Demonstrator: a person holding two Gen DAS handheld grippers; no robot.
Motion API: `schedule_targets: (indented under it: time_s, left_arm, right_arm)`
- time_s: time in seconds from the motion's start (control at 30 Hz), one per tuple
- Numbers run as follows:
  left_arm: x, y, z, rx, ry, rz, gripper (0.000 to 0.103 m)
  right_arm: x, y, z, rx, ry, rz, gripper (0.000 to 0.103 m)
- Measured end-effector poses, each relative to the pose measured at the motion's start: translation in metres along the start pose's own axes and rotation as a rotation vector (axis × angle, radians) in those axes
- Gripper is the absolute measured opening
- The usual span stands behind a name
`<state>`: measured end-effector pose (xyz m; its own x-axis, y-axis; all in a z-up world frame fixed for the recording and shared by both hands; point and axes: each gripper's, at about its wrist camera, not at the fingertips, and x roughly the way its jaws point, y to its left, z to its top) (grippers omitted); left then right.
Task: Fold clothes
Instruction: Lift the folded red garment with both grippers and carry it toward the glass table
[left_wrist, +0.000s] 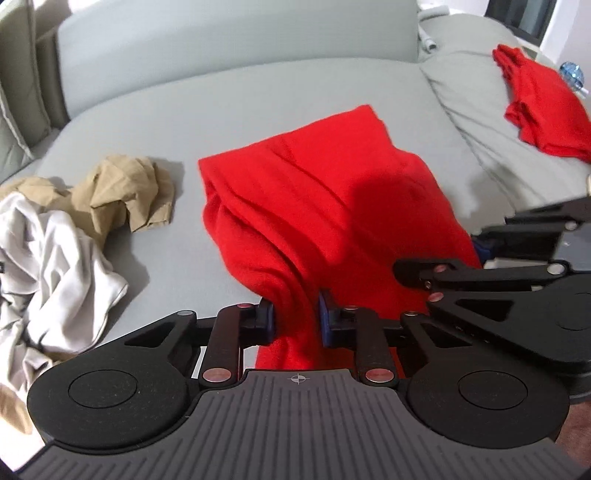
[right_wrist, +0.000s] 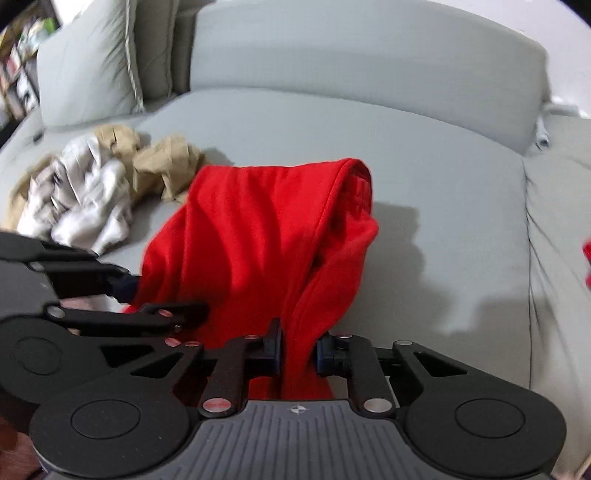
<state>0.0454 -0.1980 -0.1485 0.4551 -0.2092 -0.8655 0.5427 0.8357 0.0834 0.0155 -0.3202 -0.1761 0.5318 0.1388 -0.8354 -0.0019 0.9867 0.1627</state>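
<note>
A red garment (left_wrist: 317, 199) lies bunched on the grey sofa seat (left_wrist: 221, 110), its near edge lifted. My left gripper (left_wrist: 297, 317) is shut on a gathered fold of its near edge. My right gripper (right_wrist: 298, 349) is shut on another fold of the same red garment (right_wrist: 258, 229), close beside the left one. The right gripper shows at the right of the left wrist view (left_wrist: 480, 273); the left gripper shows at the left of the right wrist view (right_wrist: 122, 295). The garment hangs between both and drapes back onto the seat (right_wrist: 443, 192).
A crumpled tan garment (left_wrist: 125, 192) and a white one (left_wrist: 55, 251) lie in a heap at the left of the seat. A second red garment (left_wrist: 539, 103) lies on the grey cover at the right. The sofa backrest (left_wrist: 229, 37) runs behind. A cushion (right_wrist: 92, 62) stands at left.
</note>
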Motion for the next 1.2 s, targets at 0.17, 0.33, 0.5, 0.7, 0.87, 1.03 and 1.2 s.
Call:
schedule_targets:
  time_s: [0.17,0.33,0.5,0.7,0.87,1.03,1.2]
  left_arm:
    - [-0.019,-0.02,0.0,0.069,-0.01,-0.005,0.023]
    - [-0.036,-0.044,0.016,0.113,-0.032,-0.039,0.023]
    - [-0.045,-0.081,0.058,0.201,-0.108,-0.075,0.02]
    - [-0.041,-0.144,0.125,0.305,-0.209,-0.15,0.018]
    - [-0.033,-0.211,0.194,0.355,-0.296,-0.226,0.017]
    - [-0.016,-0.272,0.251,0.374,-0.341,-0.287,0.017]
    - [0.027,-0.321,0.291,0.393,-0.315,-0.312,0.017]
  right_arm:
    - [-0.029,-0.017,-0.017,0.112,-0.033,0.013,0.016]
    - [-0.049,-0.036,-0.029,0.222,-0.087,0.023,0.016]
    - [-0.075,-0.08,-0.023,0.304,-0.172,-0.008,0.016]
    - [-0.11,-0.152,0.006,0.329,-0.284,-0.126,0.016]
    - [-0.142,-0.219,0.038,0.314,-0.35,-0.258,0.016]
    - [-0.165,-0.301,0.074,0.299,-0.358,-0.367,0.016]
    - [-0.156,-0.361,0.086,0.327,-0.323,-0.389,0.016]
